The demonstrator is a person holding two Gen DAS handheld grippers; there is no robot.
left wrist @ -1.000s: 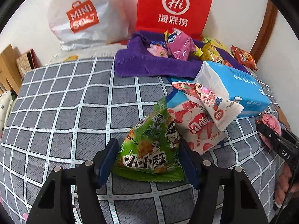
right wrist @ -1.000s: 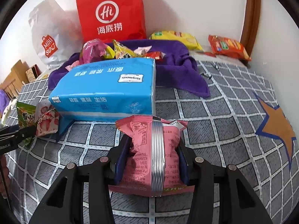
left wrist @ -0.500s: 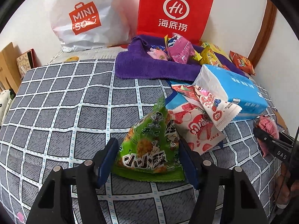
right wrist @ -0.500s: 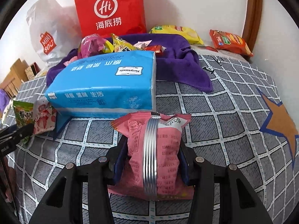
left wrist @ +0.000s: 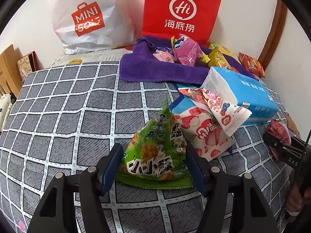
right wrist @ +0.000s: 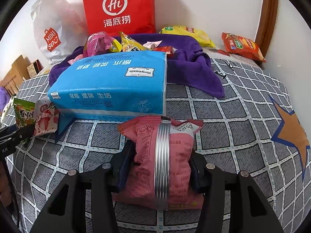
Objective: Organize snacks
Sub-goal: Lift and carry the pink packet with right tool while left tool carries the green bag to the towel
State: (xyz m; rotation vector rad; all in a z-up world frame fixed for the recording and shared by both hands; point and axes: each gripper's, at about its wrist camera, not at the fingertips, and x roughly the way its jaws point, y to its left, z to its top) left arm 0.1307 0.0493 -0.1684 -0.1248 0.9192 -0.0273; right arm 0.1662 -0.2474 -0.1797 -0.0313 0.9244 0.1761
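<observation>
Currently, view by view:

1. Left wrist view: left gripper [left wrist: 153, 167] is straddling the green triangular snack pack [left wrist: 155, 155], a pad sitting at each side of it. Pack is resting on the checked bedcover [left wrist: 64, 116], so I'm calling it gripped but not lifted.
2. Just ahead-right of that claw, two strawberry-print packets [left wrist: 206, 128] are leaning on the blue tissue pack [left wrist: 250, 91]. Farther ahead, the purple towel [left wrist: 155, 71] is already carrying several snacks.
3. Right wrist view: right gripper [right wrist: 161, 165] is bracketing the pink foil-seam snack bag [right wrist: 163, 163], and its jaws are opening, bag between them with pads at both flanks. Bag is lying on the cover.
4. Directly ahead of this claw the tissue pack is blocking the straight path to the towel. Yellow chip bag [right wrist: 186, 34] and orange chip bag [right wrist: 243, 45] are sitting far ahead-right, off the towel.
5. Progress, my read: partway. Both claw snacks, the strawberry packets and the chip bags are waiting.
</observation>
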